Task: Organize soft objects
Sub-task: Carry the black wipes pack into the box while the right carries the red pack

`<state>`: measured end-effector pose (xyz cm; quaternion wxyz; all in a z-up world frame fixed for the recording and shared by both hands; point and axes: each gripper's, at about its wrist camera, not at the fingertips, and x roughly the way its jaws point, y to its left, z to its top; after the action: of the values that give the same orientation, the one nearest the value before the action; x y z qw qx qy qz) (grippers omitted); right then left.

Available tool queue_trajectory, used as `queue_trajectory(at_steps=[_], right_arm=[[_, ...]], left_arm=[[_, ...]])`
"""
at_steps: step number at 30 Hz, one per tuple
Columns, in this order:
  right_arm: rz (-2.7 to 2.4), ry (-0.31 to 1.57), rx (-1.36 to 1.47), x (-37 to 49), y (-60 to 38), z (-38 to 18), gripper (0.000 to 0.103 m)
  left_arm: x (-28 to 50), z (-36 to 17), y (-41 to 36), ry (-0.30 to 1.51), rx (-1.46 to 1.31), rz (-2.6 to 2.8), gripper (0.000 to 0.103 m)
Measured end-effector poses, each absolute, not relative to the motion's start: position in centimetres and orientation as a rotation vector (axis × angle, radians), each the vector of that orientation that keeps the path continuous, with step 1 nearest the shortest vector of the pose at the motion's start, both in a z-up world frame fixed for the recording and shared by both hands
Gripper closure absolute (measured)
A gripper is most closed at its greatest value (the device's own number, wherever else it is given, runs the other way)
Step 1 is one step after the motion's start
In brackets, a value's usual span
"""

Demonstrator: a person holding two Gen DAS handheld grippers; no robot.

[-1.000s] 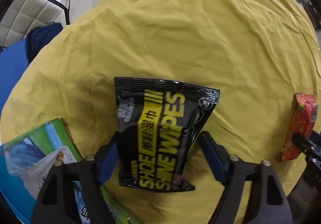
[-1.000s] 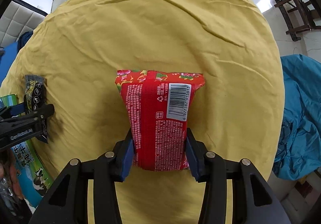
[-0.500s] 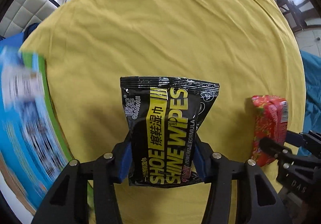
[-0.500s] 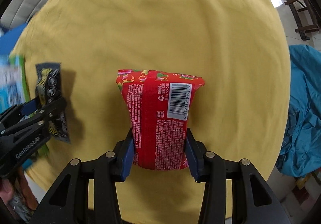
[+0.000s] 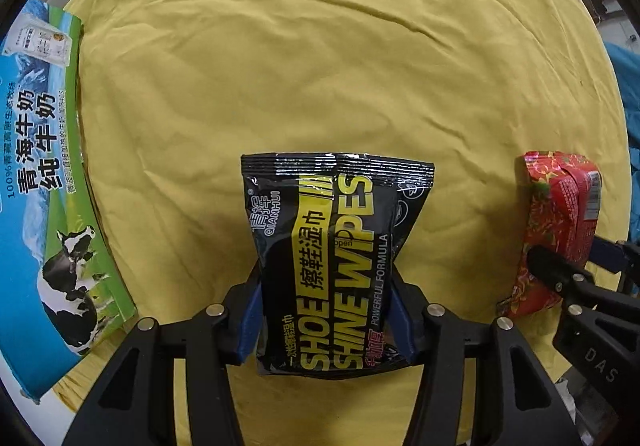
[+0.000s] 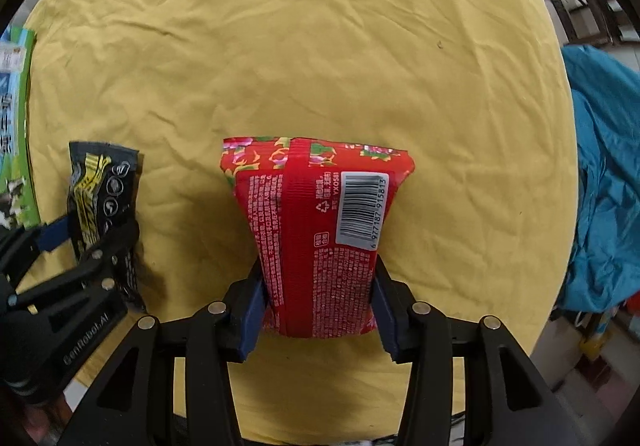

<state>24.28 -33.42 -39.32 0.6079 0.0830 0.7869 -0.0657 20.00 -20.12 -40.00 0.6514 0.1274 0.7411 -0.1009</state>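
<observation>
Left wrist view: my left gripper [image 5: 325,310] is clenched on the black shoe-wipes pack [image 5: 332,258], its blue pads biting the lower half while the sealed top edge stands free toward 12 o'clock. The pack is carried above the yellow cloth [image 5: 320,66] that covers the counter. At 9 o'clock lies a milk carton box [image 5: 44,182], flat, its near edge on the cloth. At 3 o'clock I see the right gripper [image 5: 560,270] with the red pack [image 5: 556,226].

Right wrist view: my right gripper [image 6: 318,310] is grasping the red pack [image 6: 320,238] by its lower sides, barcode face toward the camera. It too hangs over the yellow cloth [image 6: 320,46]. At 9 o'clock the left gripper [image 6: 92,242] carries the shoe-wipes pack [image 6: 102,198]; the milk carton box [image 6: 16,126] sits beyond it at the frame edge. Blue fabric [image 6: 600,174] is heaped off the counter at 3 o'clock.

Judgement: both packs are in transit to a placing spot. I would lower each flat onto bare cloth and let go only on contact, since the soft film bulges under the squeeze. The two grippers ride near each other; I would keep them apart, and steer clear of the carton box
</observation>
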Motion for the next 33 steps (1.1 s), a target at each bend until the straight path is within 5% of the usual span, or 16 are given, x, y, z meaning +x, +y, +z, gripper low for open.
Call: queue_trajectory(at_steps=[7,13,23,33], right_arm=[[-0.164,1.814,0.219,23.7,-32.9,-41.1,0.046],[-0.174,1.786,0.185,19.3,-29.5,-41.5,0.052],[-0.135,1.683,0.227,17.9,-27.7,-35.8,0.055],[-0.047,1.525,0.249,17.7,-25.2,-25.6,0.056]], left_arm=[[19.2,-39.9,-17.8,1.676,0.273,-0.23,0.049],[18.9,-39.3,-17.9,1.644,0.292,-0.231,0.053],[17.2,-33.6,-17.3,1.531,0.259,-0.268,0.053],[16.5,-22.5,-13.8,1.332,0.169,-0.305,0.053]])
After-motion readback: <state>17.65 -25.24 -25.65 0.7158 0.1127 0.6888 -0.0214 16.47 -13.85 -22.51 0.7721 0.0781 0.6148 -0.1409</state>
